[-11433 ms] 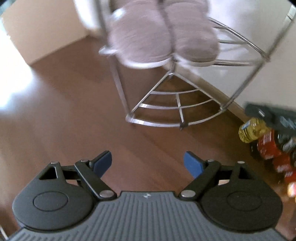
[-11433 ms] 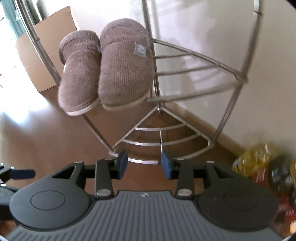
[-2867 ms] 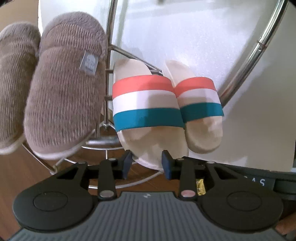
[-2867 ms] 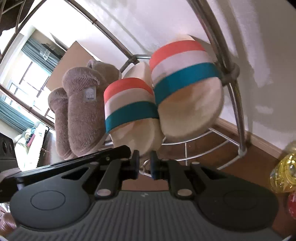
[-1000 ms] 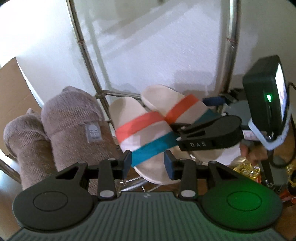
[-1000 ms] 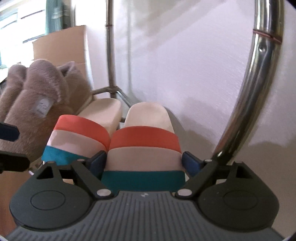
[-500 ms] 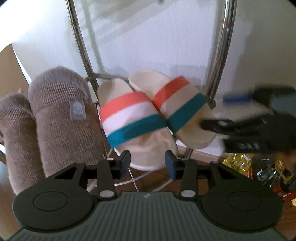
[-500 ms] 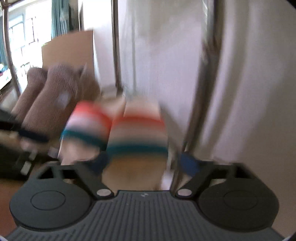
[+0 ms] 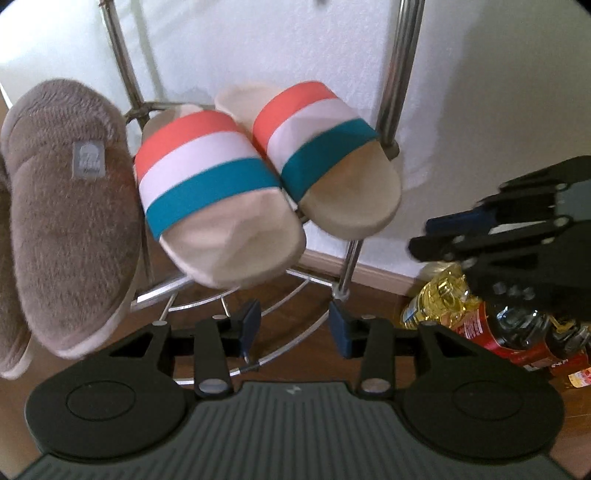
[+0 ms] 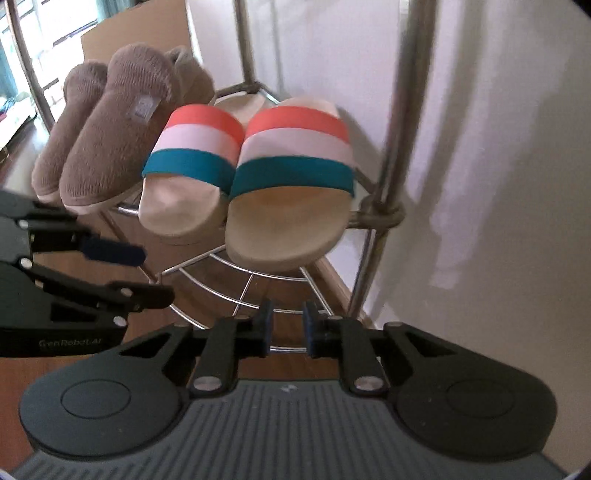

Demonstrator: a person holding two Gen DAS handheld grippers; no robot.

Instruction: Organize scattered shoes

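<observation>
Two beige slides with red, white and teal bands lie side by side on the upper tier of a chrome corner rack [image 9: 388, 110]: the left slide [image 9: 207, 192] and the right slide [image 9: 325, 155]. They also show in the right wrist view [image 10: 192, 162] [image 10: 291, 173]. Brown fuzzy slippers [image 9: 70, 206] [image 10: 110, 136] sit to their left on the same tier. My left gripper [image 9: 294, 328] is open and empty, below and in front of the slides. My right gripper [image 10: 286, 328] has its jaws nearly together and holds nothing.
The rack's lower tier [image 10: 243, 284] is bare wire above a brown wooden floor. Bottles of oil and dark sauce [image 9: 480, 317] stand on the floor right of the rack. A white wall [image 10: 480, 147] is behind, and a cardboard box [image 10: 136, 29] stands far left.
Both grippers have drawn back from the slides, which stay on the rack. My right gripper's jaws, wide around the right slide a second ago, have closed to a narrow gap.
</observation>
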